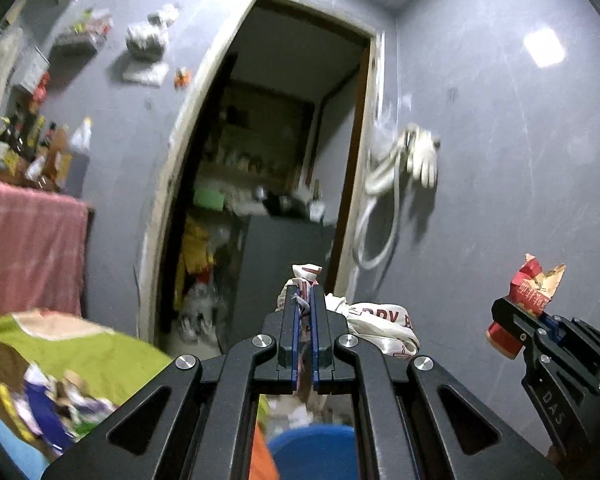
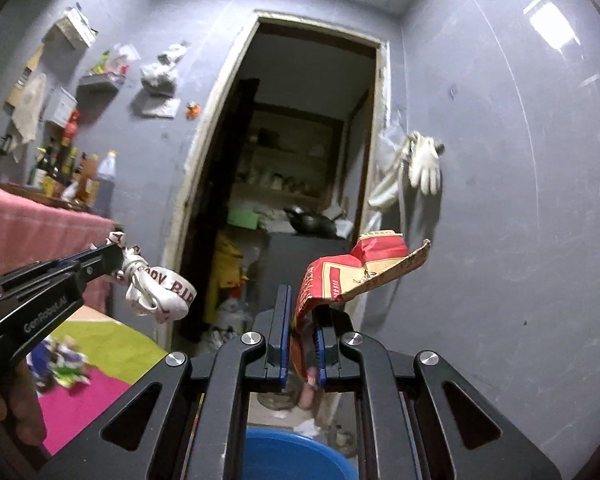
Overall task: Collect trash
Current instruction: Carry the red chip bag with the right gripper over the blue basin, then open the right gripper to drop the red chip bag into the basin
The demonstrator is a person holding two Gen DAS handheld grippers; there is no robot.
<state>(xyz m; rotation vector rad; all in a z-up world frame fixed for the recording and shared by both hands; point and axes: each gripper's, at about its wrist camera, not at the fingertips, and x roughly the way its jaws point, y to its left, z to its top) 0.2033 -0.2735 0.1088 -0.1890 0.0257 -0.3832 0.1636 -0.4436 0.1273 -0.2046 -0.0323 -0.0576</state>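
Observation:
My left gripper (image 1: 308, 300) is shut on a crumpled white printed ribbon (image 1: 380, 324), held up in the air; the gripper (image 2: 112, 254) and the ribbon (image 2: 160, 292) also show at the left of the right wrist view. My right gripper (image 2: 304, 312) is shut on a torn red and brown paper packet (image 2: 360, 268), also held up; the gripper (image 1: 516, 312) and the packet (image 1: 534, 284) also show at the right of the left wrist view. A blue bucket (image 2: 296, 456) sits below both grippers, and it also shows in the left wrist view (image 1: 312, 452).
A dark open doorway (image 2: 292, 200) is straight ahead in the grey wall. White gloves and hose (image 2: 416, 168) hang right of it. A pink cloth-covered counter (image 1: 28, 240) with bottles (image 2: 72, 172) stands left. A green and pink mat (image 2: 100, 364) with scraps lies on the floor left.

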